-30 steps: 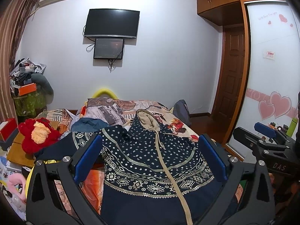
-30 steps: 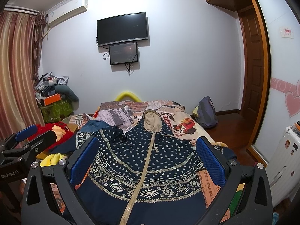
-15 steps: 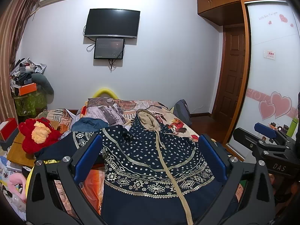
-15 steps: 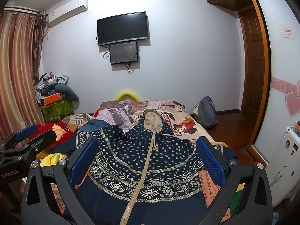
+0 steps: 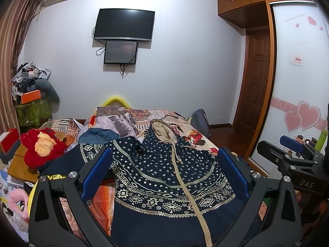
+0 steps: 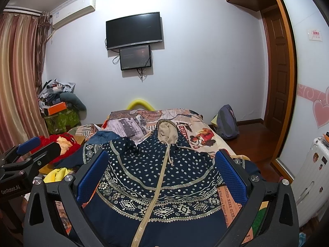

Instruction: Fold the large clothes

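Navy patterned hoodie (image 5: pixel 164 177) lying front-up along bed (image 6: pixel 203 135), hood toward far wall. Left gripper (image 5: pixel 164 173) and right gripper (image 6: pixel 162 170) hovering above it, fingers spread wide, gripping nothing. "DAS" showing on right gripper body, "GenRobot.AI" on left. Bedsheet lettering only partly legible.
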### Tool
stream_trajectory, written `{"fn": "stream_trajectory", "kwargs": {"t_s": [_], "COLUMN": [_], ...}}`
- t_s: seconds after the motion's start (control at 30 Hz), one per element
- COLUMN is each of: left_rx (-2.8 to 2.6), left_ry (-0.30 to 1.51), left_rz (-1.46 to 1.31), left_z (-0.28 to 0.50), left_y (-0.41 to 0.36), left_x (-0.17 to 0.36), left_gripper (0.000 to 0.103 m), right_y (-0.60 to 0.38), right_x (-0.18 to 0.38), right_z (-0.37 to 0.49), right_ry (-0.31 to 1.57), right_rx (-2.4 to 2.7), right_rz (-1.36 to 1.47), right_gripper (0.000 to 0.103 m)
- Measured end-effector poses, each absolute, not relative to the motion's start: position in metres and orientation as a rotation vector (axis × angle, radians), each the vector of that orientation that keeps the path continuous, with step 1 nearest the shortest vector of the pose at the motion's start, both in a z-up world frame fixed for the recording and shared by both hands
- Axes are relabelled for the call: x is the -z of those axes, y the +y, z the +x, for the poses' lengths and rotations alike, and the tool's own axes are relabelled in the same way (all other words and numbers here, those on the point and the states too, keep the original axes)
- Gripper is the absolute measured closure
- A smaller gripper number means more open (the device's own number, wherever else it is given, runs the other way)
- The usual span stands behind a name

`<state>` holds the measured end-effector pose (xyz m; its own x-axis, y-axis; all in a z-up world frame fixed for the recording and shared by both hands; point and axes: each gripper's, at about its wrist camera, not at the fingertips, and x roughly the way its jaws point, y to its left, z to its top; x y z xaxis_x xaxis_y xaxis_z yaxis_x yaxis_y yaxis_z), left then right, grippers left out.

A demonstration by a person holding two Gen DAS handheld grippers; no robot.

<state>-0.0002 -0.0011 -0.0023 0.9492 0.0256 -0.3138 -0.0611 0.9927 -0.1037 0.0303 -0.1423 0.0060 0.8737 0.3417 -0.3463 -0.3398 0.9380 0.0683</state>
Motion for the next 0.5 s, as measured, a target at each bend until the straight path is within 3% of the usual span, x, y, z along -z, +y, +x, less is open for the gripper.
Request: {"fn": "stream_trajectory", "kwargs": {"t_s": [0.5], "left_rx": [-0.103], "left_ry": [0.319], "left_rz": [-0.07], "left_z": [0.021], "left_y": [0.016], "left_x": [0.006], "left_gripper": [0.0], "right_y": [-0.137], "right_x": [0.0], "right_z": [0.042], "right_ry": [0.376], "right_rx": [-0.35], "right_rz": [-0.017], "right_gripper": [0.0]}}
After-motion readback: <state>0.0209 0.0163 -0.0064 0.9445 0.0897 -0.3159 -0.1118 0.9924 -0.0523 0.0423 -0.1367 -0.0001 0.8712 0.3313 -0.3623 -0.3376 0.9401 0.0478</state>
